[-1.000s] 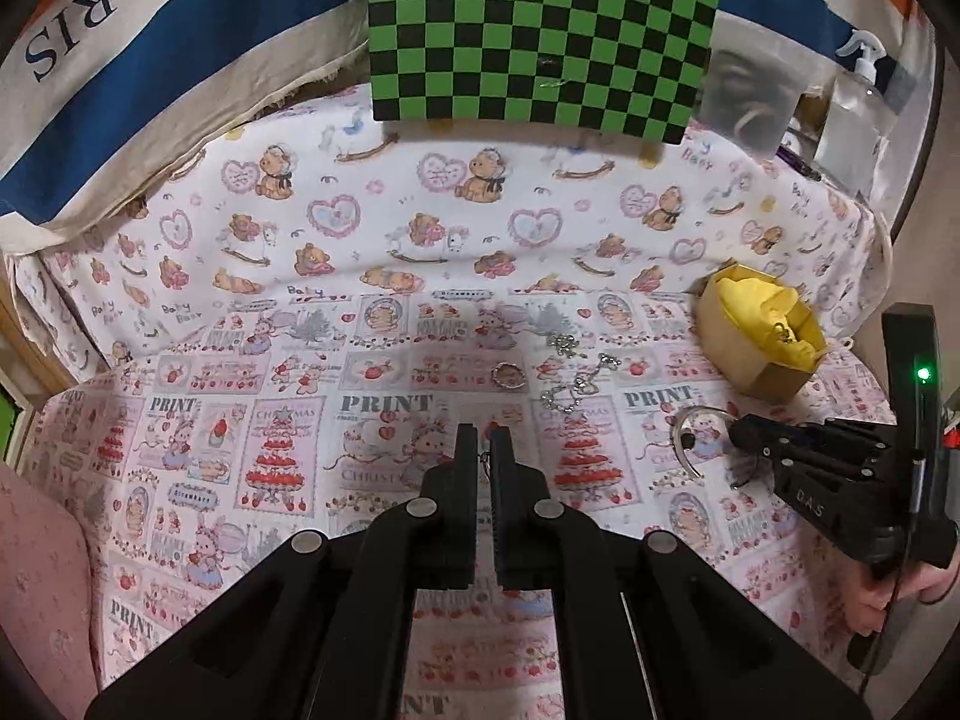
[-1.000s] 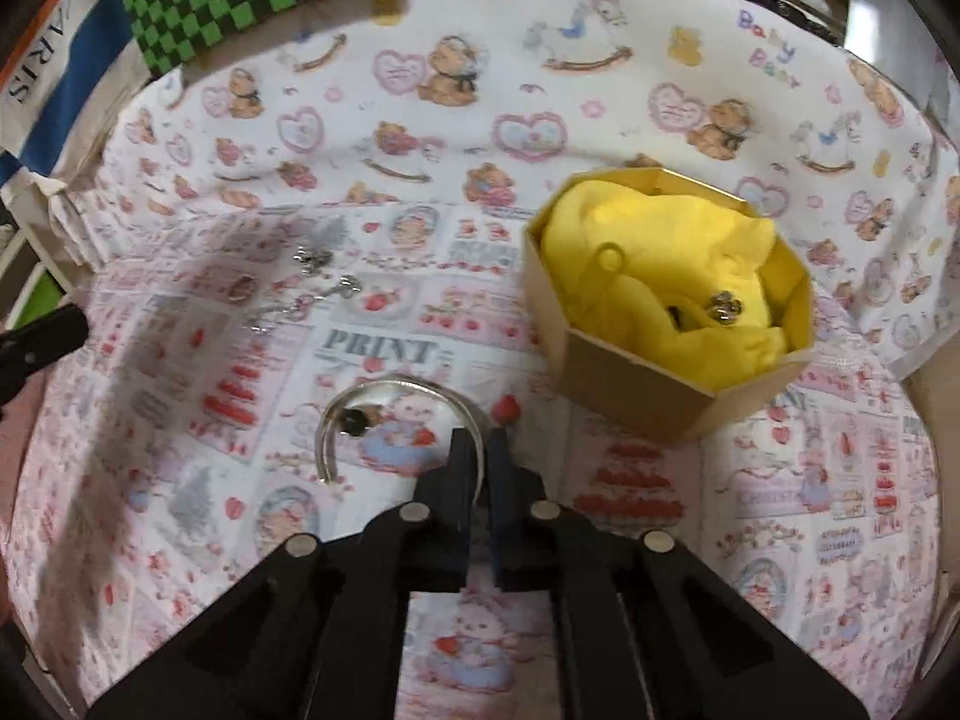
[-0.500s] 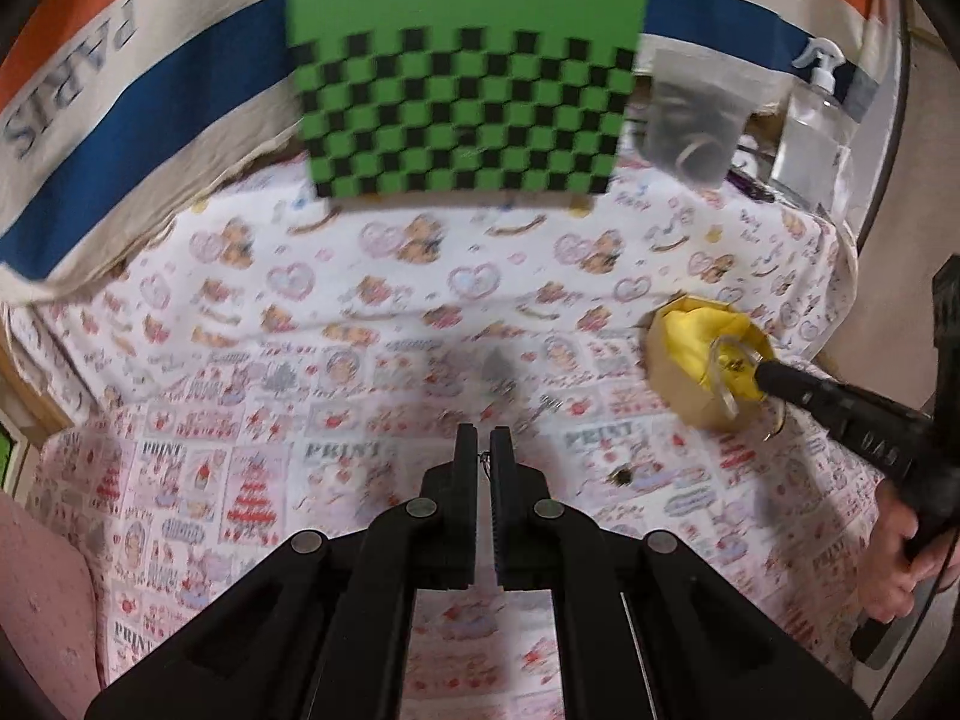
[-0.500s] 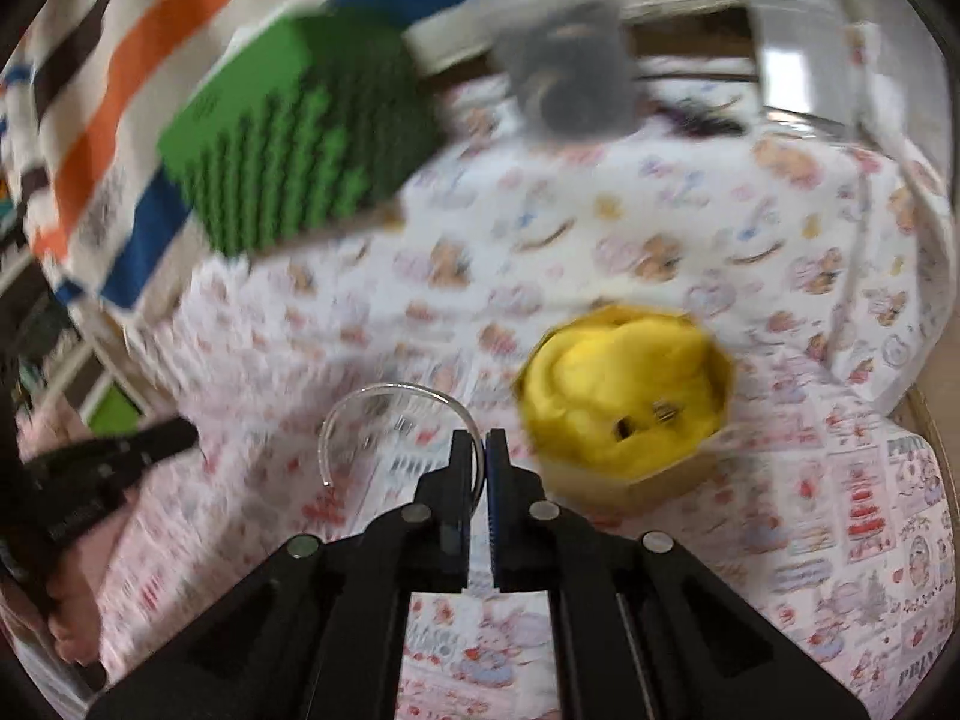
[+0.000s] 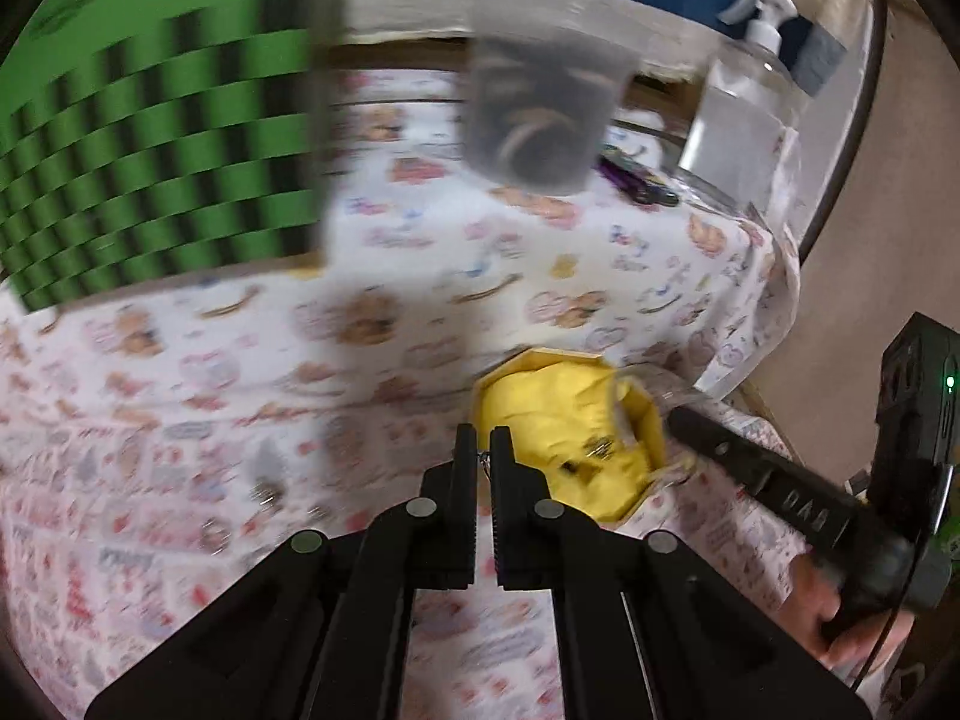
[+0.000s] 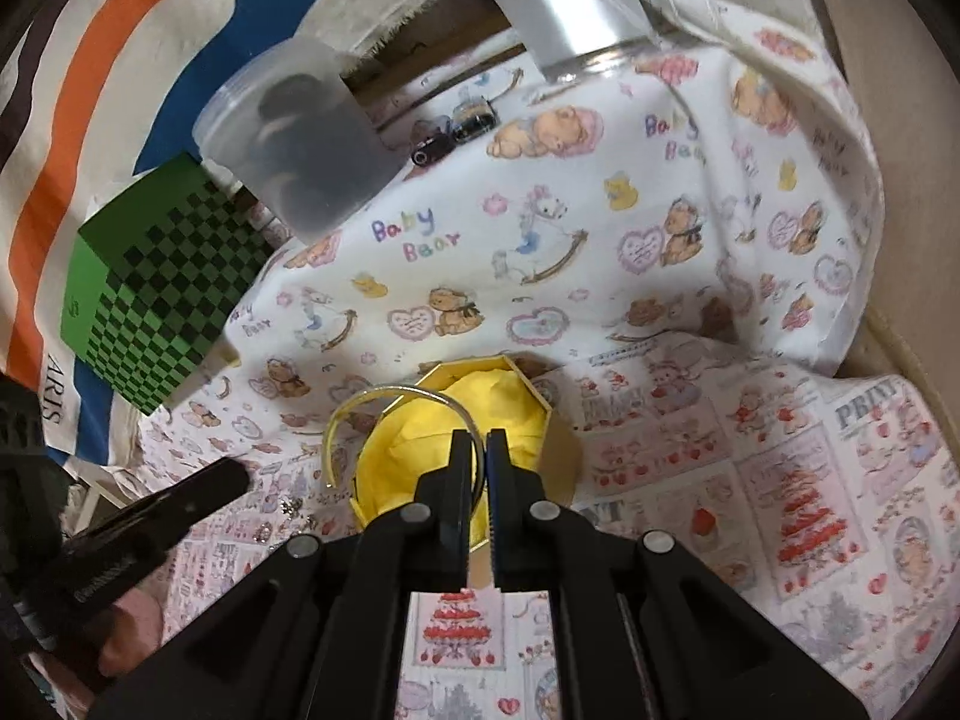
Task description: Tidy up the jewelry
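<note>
Moved: both tools now hang at the yellow-lined box, where a second ago they were low over the printed cloth; the bangle has left the cloth and come up with the right tool.
Right tool [image 6: 479,450]: clenched on the thin silver bangle [image 6: 384,396], whose open hoop stands over the near left rim of the box [image 6: 561,438].
Left tool [image 5: 483,450]: clenched on a fine chain link [image 5: 483,461], only a glint between its tips, just left of the box.
Box: octagonal, card-coloured, lined with yellow tissue, a small dark-and-silver piece lying inside.
Surface: covered by a cloth [image 6: 600,252] printed with bears, hearts and cakes; small silver pieces [image 6: 288,510] lie loose near the left tool.
Room: green checkered cube [image 6: 162,300], cloudy plastic tub [image 6: 294,132] and clear pump bottle [image 5: 744,102] along the back; striped fabric behind.
Hard to make out: left view is smeared by motion; tub contents are dark shapes only.
</note>
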### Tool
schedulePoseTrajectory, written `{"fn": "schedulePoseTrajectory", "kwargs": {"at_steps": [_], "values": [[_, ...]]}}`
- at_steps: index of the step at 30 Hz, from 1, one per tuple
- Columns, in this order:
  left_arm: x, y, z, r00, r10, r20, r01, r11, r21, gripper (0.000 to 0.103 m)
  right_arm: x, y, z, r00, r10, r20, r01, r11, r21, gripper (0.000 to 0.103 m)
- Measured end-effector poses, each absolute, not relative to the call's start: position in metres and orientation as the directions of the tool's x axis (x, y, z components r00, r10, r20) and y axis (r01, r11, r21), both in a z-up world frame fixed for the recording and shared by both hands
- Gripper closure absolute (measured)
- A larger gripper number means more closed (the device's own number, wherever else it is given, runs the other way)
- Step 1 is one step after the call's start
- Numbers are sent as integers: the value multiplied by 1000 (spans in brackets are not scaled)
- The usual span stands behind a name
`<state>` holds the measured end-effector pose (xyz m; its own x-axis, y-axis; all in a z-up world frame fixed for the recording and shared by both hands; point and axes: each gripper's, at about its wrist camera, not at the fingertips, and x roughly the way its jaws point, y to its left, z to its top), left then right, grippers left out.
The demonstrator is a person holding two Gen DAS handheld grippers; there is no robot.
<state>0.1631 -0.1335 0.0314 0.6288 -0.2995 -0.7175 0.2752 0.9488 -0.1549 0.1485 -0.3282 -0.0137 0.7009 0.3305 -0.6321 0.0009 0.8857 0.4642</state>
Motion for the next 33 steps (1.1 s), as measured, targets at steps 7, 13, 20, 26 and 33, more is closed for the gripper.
{"fn": "schedulePoseTrajectory", "kwargs": {"at_steps": [7,13,20,26,33], "values": [[183,-153,16,578,-353,-735,295,931,-215,100,156,-336,-19,709,284,-646,48,894,446,98],[182,-161,12,585,-335,-739,295,936,-191,95,159,-338,-21,706,304,-639,43,883,468,97],[163,-145,33,653,-295,-698,290,948,-129,82,158,-329,-18,722,384,-575,-34,850,525,97],[146,-117,53,709,-285,-645,270,955,-126,82,154,-328,-12,739,490,-462,-122,773,623,97],[133,-93,55,728,-279,-627,260,958,-125,82,168,-309,-35,675,488,-553,-110,808,579,97]]}}
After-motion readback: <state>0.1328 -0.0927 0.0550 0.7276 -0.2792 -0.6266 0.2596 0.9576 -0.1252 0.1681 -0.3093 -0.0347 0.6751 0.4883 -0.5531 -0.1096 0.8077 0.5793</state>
